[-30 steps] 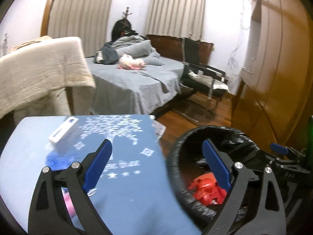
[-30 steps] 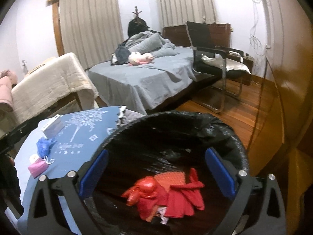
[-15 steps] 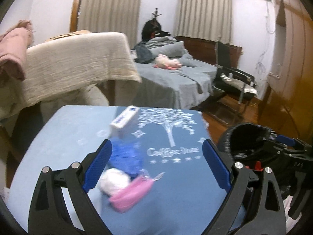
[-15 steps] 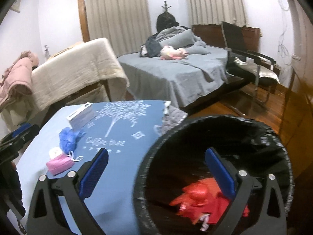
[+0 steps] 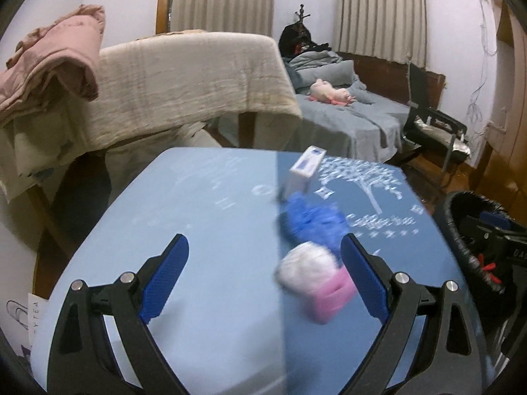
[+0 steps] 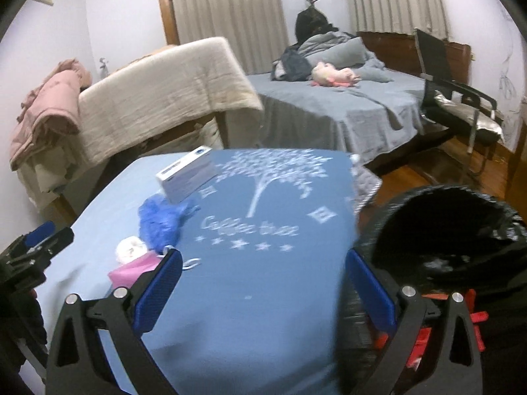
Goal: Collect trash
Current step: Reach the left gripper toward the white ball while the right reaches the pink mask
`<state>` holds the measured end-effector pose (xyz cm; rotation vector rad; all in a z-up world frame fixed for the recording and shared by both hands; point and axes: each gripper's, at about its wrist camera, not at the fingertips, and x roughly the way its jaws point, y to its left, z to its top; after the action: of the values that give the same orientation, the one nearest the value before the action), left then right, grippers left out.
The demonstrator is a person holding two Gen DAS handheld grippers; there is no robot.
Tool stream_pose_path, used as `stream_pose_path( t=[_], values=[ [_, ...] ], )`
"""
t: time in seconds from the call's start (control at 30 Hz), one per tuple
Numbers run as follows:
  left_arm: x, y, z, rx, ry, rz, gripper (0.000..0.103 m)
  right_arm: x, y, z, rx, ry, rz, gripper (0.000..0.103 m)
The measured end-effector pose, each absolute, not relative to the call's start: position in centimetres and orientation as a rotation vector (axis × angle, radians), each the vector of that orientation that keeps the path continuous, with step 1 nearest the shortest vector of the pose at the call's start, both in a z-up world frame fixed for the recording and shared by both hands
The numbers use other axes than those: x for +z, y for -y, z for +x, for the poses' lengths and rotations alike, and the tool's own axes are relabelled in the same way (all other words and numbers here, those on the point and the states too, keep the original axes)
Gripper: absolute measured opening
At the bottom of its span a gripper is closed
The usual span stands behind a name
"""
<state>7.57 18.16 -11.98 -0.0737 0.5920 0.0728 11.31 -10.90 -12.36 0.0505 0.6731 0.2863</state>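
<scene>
Swinging away from the bin: that is the change to note, view by view.

Left wrist, what moved: a second ago your left hand-held gripper (image 5: 263, 276) looked half into the trash bin (image 5: 461, 230); now it faces the surface (image 5: 197, 230), and the bin sits at the far right edge.

Left wrist, gripper state: jaws spread wide, nothing between them.

Left wrist, the trash: a white crumpled wad (image 5: 308, 271) and a pink piece (image 5: 331, 299) lie touching each other, just inside your right-hand finger. A blue crumpled glove (image 5: 313, 223) lies just beyond them, and a white box (image 5: 304, 169) stands tilted behind that. The picture is blurred, so finer detail cannot be told.

Right wrist, what moved: a second ago the bin filled this view, with red scraps (image 6: 425, 339) in the bottom; now it has slid to the right and the blue cloth with its tree print takes the middle.

Right wrist, gripper state: your right hand-held gripper (image 6: 263, 283) is also spread and empty.

Right wrist, the trash: the same pile lies left of your jaws, with the pink piece just beside the left finger's tip. Your left gripper shows at the far left edge.

What it means: the red scraps look dealt with, and both grippers are free. The pile is likely your next pick, and the left gripper is the better lined up. The wad and pink piece touch, so you may catch both or push one aside.
</scene>
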Motion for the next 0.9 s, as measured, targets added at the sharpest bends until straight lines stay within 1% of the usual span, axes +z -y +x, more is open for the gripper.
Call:
stream_pose_path(
  t=[0.43, 0.6, 0.9],
  values=[
    [-14.8, -24.0, 6.6, 0.123, -0.647, -0.089, 0.091, -15.7, 1.3, 10.5, 0.419, -0.749, -0.012, 0.098],
    [-15.3, -24.8, 6.3, 0.122, -0.660, -0.097, 0.091, -17.2, -1.6, 10.0, 0.451, -0.788, -0.049, 0.097],
    [-15.8, -25.7, 6.1, 0.124, -0.665, -0.136, 0.091, -18.3, -3.9, 11.0, 0.439, -0.836, -0.076, 0.097]
  ],
)
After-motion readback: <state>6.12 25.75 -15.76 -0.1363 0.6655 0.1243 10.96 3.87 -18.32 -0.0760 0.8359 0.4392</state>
